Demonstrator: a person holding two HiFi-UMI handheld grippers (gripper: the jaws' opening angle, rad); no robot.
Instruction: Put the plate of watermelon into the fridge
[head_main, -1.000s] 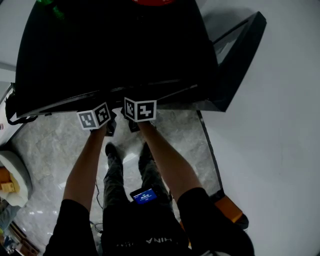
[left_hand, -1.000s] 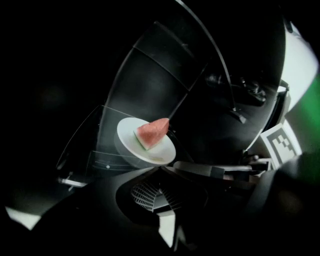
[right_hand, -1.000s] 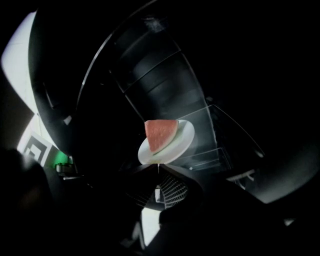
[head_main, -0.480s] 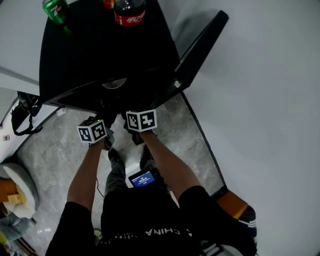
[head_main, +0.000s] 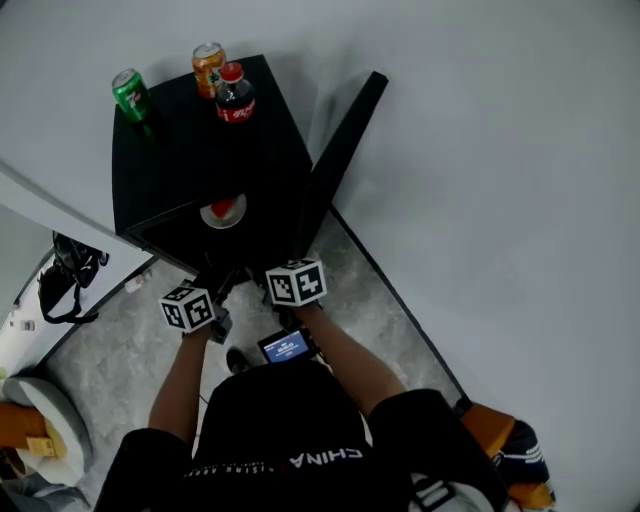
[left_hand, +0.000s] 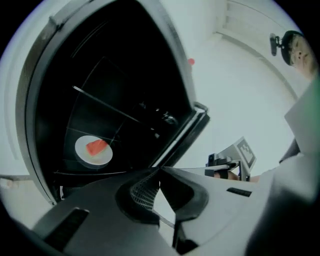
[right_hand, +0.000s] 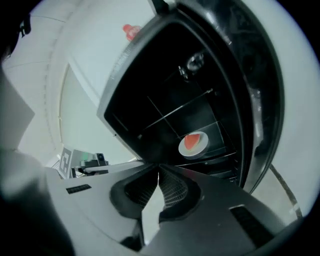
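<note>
A white plate with a red watermelon slice sits on a shelf inside the small black fridge, also seen as the plate and the plate. The fridge door stands open to the right. My left gripper and right gripper hover side by side in front of the fridge opening, outside it and apart from the plate. The left gripper is shut with nothing between its tips. So is the right gripper.
On the fridge top stand a green can, an orange can and a cola bottle. A white wall runs behind and to the right. A black bag hangs at the left over the marble floor.
Both grippers and the head have drawn back from the fridge. The fridge now looks smaller and farther, its top with the drinks has come into view, and the plate shows inside.
</note>
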